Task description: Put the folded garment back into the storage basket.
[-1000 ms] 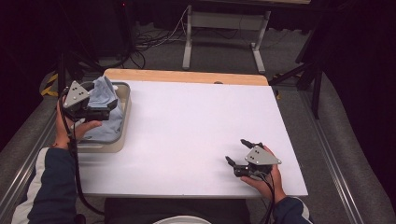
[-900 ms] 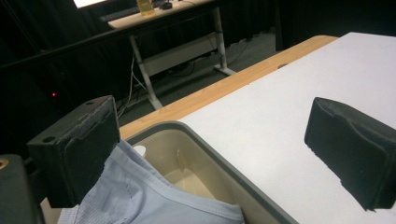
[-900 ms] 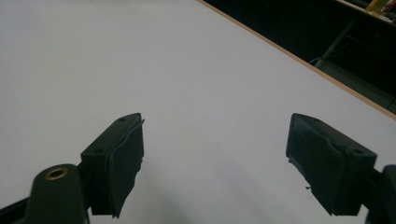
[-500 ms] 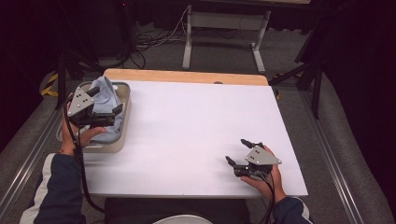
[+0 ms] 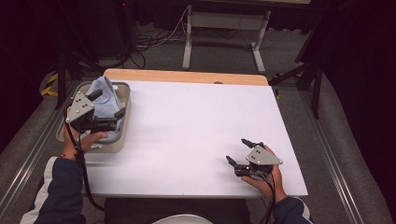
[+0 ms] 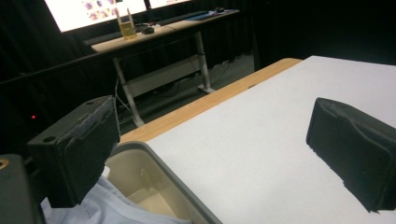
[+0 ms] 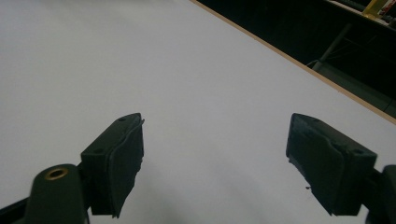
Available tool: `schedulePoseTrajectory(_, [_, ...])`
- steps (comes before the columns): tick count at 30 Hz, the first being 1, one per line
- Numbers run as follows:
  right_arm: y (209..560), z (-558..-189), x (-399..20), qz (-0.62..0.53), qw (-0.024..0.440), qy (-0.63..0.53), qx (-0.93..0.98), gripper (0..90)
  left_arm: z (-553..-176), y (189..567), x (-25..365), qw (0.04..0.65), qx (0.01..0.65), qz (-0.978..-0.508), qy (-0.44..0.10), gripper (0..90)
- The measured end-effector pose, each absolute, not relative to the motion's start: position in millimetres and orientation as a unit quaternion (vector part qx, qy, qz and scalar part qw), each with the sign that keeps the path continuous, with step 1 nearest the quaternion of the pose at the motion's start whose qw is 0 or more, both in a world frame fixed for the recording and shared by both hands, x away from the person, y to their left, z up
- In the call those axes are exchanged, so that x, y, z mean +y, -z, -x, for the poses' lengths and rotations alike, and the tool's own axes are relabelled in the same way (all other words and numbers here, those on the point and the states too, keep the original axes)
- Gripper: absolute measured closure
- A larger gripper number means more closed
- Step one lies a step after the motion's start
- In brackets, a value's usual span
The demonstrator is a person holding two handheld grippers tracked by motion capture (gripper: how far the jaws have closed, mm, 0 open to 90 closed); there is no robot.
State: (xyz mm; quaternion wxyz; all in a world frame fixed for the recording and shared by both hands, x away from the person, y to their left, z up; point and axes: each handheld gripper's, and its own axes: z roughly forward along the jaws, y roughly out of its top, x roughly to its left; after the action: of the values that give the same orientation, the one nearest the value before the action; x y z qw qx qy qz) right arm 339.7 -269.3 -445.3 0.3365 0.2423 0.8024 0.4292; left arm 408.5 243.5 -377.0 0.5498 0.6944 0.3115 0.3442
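A light blue cloth (image 5: pixel 105 91) lies bunched in a beige tray (image 5: pixel 112 145) at the left edge of the white table (image 5: pixel 196 121). My left gripper (image 5: pixel 108 105) hovers over the near part of the tray, open, with nothing between its jaws. In the left gripper view, my left gripper (image 6: pixel 212 121) has its jaws far apart; the cloth (image 6: pixel 109 207) lies below the left one and the tray's rim (image 6: pixel 161 161) runs beneath. My right gripper (image 5: pixel 237 150) rests open near the table's front right corner. In the right gripper view, my right gripper (image 7: pixel 215 125) is open above bare table (image 7: pixel 196 70).
A wooden strip (image 5: pixel 187 76) edges the table's far side. Beyond it stand a metal desk frame (image 5: pixel 189 42) and floor cables (image 5: pixel 154 39). Grey rails (image 5: pixel 28 158) run along the table's left. A desk with lit screens (image 6: pixel 93 11) stands farther off.
My left gripper has drifted over the tray toward the person, away from the cloth's far end. The right gripper has stayed in place.
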Motion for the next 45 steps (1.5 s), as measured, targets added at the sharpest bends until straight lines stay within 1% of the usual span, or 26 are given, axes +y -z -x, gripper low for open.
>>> schedulePoseTrajectory(12, [444.0, -338.7, -269.5, -0.241, 0.338, -0.431, 0.802, 20.1, -399.3, 380.2, 224.0, 0.557, 0.277, -0.713, -0.325, 2.9])
schedulePoseTrajectory(23, [443.5, -338.0, -269.2, -0.238, 0.338, -0.43, 0.802, 20.0, -392.3, 385.3, 200.1, 0.548, 0.251, -0.731, -0.322, 2.4])
schedulePoseTrajectory(35, [442.6, -336.9, -267.7, -0.237, 0.339, -0.432, 0.801, 20.0, -383.3, 387.8, 185.4, 0.554, 0.222, -0.738, -0.315, 2.4])
schedulePoseTrajectory(39, [442.5, -336.6, -266.7, -0.237, 0.337, -0.432, 0.802, 20.0, -379.5, 392.0, 180.2, 0.554, 0.211, -0.745, -0.306, 2.6])
schedulePoseTrajectory(41, [442.3, -335.9, -265.4, -0.235, 0.337, -0.433, 0.802, 20.1, -376.7, 395.9, 177.9, 0.56, 0.2, -0.744, -0.305, 4.7])
schedulePoseTrajectory(45, [442.4, -335.2, -263.7, -0.233, 0.337, -0.432, 0.803, 20.0, -373.8, 401.9, 171.3, 0.555, 0.195, -0.754, -0.293, 4.5])
